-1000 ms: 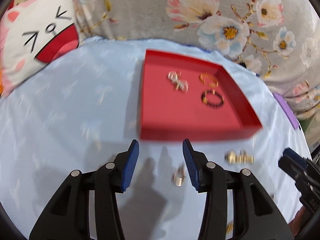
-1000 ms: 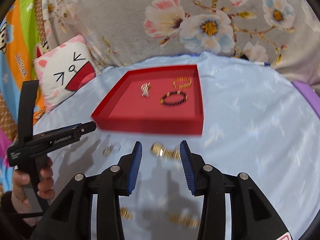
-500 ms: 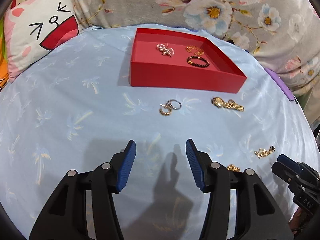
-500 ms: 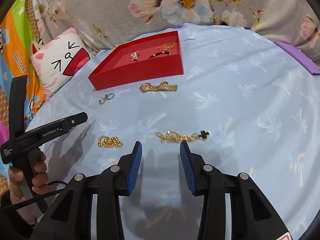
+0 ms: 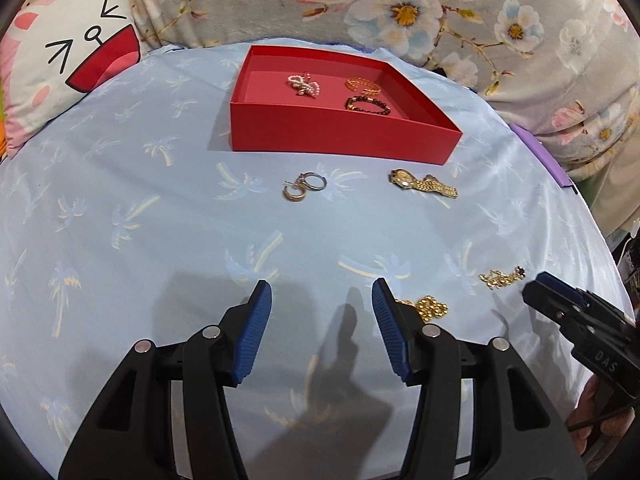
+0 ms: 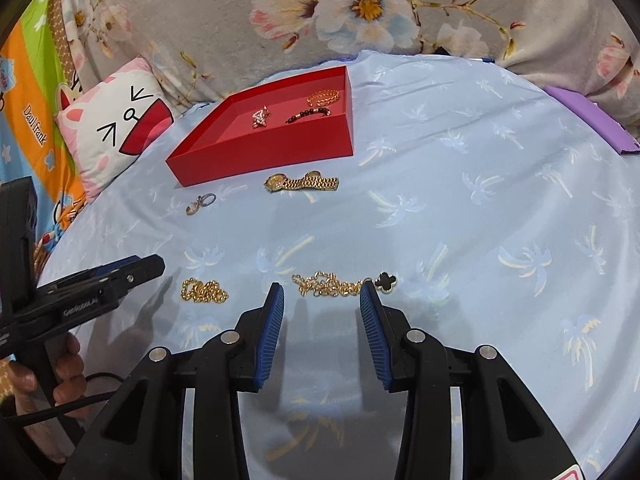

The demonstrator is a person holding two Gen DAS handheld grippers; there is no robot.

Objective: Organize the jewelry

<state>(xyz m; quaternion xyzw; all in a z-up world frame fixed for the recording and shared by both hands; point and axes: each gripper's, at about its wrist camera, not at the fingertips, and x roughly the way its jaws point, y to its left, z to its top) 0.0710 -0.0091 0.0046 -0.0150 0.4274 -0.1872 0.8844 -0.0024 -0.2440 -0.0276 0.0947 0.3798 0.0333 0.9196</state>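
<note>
Both tongs, left and right, hang released and empty. The clover chain lies just ahead of the right pair, well short of the red tray. Pinching fine links could snag the soft blue cloth or let the chain slip out.

i see a pale blue cloth printed with palm trees covering the surface, a grey floral fabric draped behind it, a cat-face cushion at the far left, and a purple edge at right.
</note>
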